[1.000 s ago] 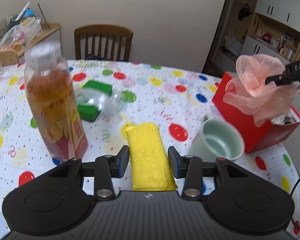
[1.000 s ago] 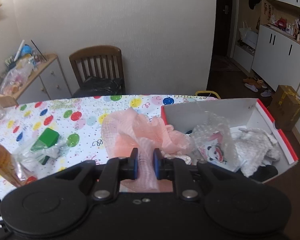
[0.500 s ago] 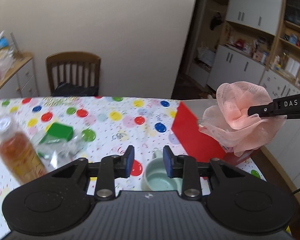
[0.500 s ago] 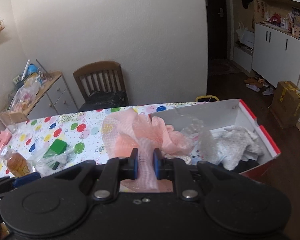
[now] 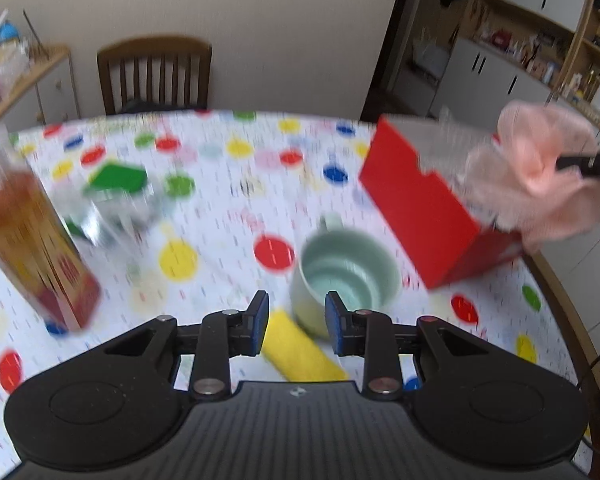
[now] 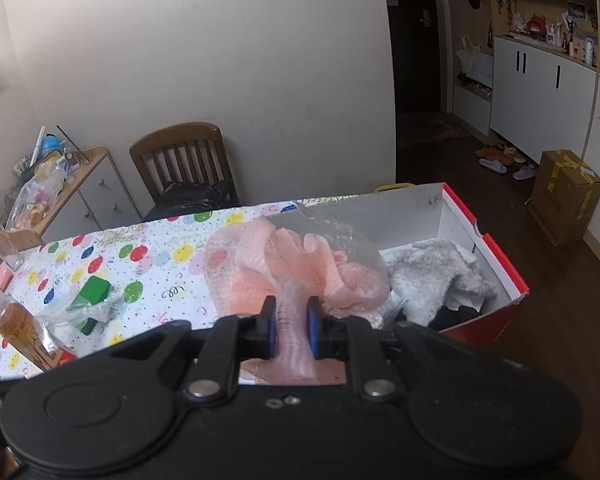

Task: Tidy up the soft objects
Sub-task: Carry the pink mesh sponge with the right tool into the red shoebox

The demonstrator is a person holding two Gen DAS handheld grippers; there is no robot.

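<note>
Sponge [image 5: 300, 354], yellow, lies on the desk [image 5: 236, 184] just under and ahead of the left gripper [image 5: 293, 322], long axis slanting toward lower right; jaws apart, holding nothing. Cup [image 5: 346, 270] touches or nearly touches its far end, bottle [image 5: 24, 240] well to the left. Frame blurred. Right wrist view: right gripper [image 6: 291, 330] is clamped on the pink mesh puff [image 6: 296, 268], hanging over the near left end of the red box [image 6: 488, 240], which already holds a grey fluffy cloth [image 6: 436, 272]. Judgement: puff needs only to drop; left arm is nearer the sponge.
</note>
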